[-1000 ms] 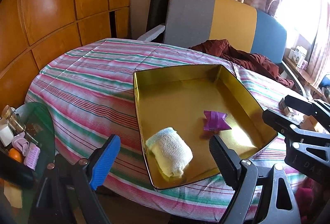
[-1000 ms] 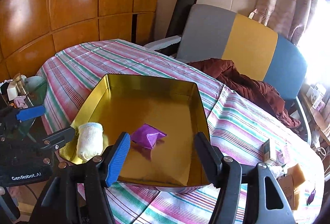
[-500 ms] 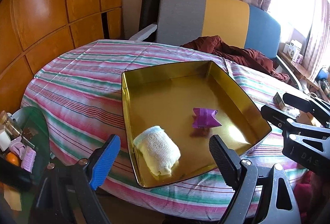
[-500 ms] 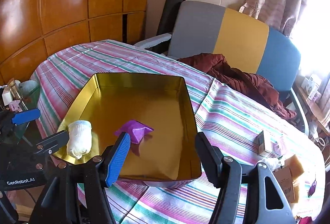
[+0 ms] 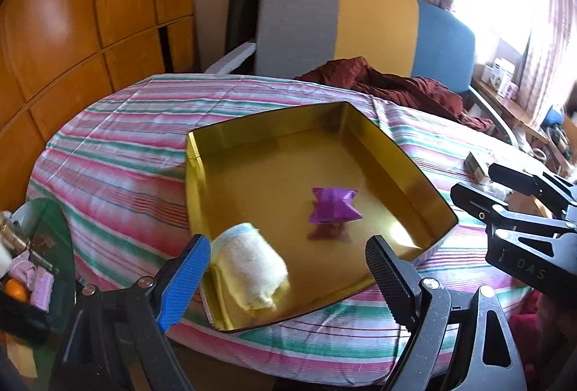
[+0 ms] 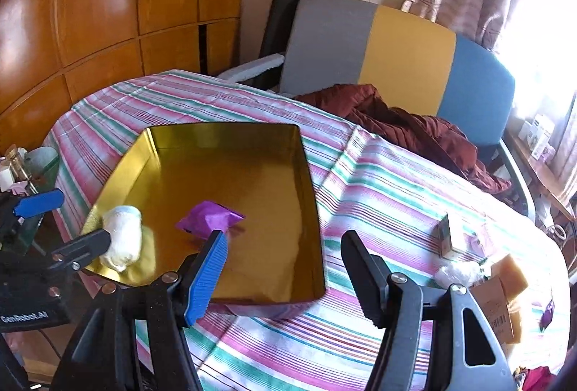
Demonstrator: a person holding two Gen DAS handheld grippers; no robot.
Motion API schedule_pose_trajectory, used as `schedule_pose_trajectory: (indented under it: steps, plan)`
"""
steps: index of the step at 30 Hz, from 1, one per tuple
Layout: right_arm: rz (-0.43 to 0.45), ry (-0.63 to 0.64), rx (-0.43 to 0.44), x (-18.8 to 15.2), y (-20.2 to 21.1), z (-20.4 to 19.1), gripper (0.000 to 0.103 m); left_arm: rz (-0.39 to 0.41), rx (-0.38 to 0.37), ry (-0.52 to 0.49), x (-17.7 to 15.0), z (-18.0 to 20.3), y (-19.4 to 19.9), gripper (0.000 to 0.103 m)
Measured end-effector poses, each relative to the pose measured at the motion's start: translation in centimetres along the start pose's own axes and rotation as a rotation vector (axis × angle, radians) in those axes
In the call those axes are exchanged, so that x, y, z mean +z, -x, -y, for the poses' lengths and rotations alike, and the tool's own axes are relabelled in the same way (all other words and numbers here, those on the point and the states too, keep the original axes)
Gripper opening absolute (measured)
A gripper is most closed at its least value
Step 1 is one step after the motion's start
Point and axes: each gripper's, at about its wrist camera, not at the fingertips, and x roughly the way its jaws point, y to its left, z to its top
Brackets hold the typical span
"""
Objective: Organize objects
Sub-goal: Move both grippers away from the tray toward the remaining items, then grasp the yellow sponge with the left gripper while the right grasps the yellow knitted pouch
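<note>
I hold my left claw (image 5: 288, 268) and right claw (image 6: 285, 261) wide, gripping nothing, at the gold tray's (image 5: 396, 147) near edge. Inside it: white roll (image 5: 249, 268) by the near-left corner, purple packet (image 5: 333, 209) mid-floor.

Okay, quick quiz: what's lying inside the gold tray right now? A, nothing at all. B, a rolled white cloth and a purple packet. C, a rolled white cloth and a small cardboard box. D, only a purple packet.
B: the gold tray holds the rolled white cloth near its left front corner and the purple packet near the middle; the small boxes lie outside on the striped tablecloth.
</note>
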Motion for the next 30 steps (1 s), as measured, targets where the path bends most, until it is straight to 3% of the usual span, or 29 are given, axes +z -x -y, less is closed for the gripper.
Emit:
schedule_pose_trajectory:
  steps: [6,11,20,23,27,30]
  plan:
    - [-0.053,-0.078,-0.072,-2.1,-0.1,4.6,0.066,-0.006,-0.065,-0.081,0.5,3.2,-0.5,0.091]
    - [-0.087,-0.181,-0.177,-4.5,1.3,10.9,0.066,-0.011,-0.153,-0.181,0.9,7.3,-1.1,0.091]
    - [-0.109,-0.486,-0.399,-10.0,7.8,25.0,0.068,-0.069,-0.409,-0.391,0.9,17.6,-2.4,0.091]
    - [-0.119,-0.594,-0.453,-12.2,9.9,28.4,0.075,-0.103,-0.500,-0.455,0.4,21.6,-2.6,0.094]
    - [-0.140,-0.682,-0.497,-14.6,11.4,31.3,0.075,-0.134,-0.614,-0.548,-0.8,26.7,-2.1,0.099]
    - [-0.166,-0.685,-0.497,-15.4,11.6,32.1,0.075,-0.140,-0.654,-0.647,-2.2,29.9,-1.9,0.100]
